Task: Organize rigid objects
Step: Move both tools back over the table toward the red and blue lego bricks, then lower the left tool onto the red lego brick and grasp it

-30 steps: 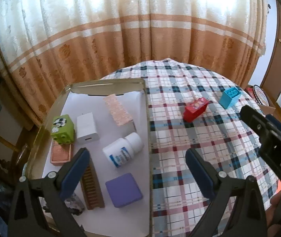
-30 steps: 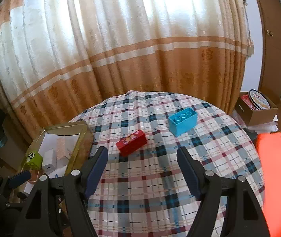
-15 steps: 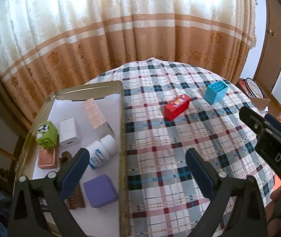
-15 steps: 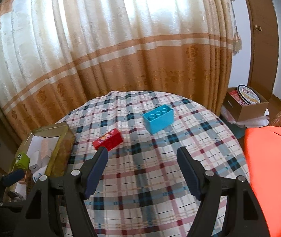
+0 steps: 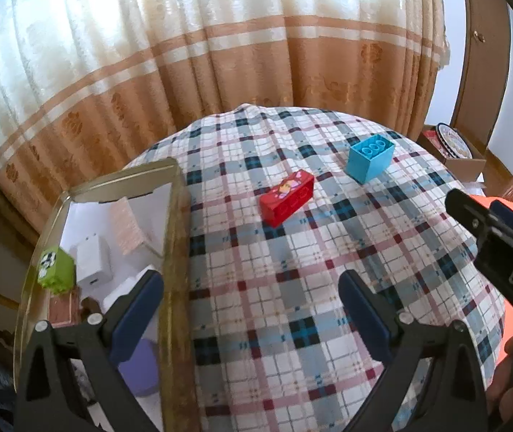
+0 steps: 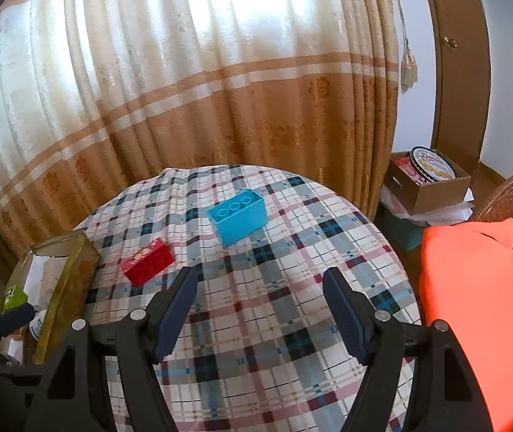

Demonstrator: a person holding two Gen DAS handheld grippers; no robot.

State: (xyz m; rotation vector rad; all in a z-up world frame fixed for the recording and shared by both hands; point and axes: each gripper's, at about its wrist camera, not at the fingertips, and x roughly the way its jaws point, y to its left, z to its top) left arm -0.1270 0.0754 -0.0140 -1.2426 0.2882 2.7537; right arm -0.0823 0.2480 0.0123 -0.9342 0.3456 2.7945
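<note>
A red brick [image 5: 287, 197] is seen lying on the plaid-covered worktop [image 5: 292, 309], with a blue brick [image 5: 370, 158] set farther off to its right, the two well apart. At the worktop's left edge a gold-rimmed tray [image 5: 171, 252] is placed, in which a green block [image 5: 55, 270], a white charger [image 5: 93, 261], a pink patterned block [image 5: 129, 228] and a purple block [image 5: 140, 370] are kept. The left tongs [image 5: 251, 311] are held apart and empty over the near cloth, one pad above the tray's rim. The right tongs [image 6: 259, 307] are likewise held apart with nothing between the pads, the blue brick [image 6: 239, 216] lying beyond them and the red brick [image 6: 148, 261] to their far left. A striped curtain [image 6: 220, 90] is hung behind the worktop.
</note>
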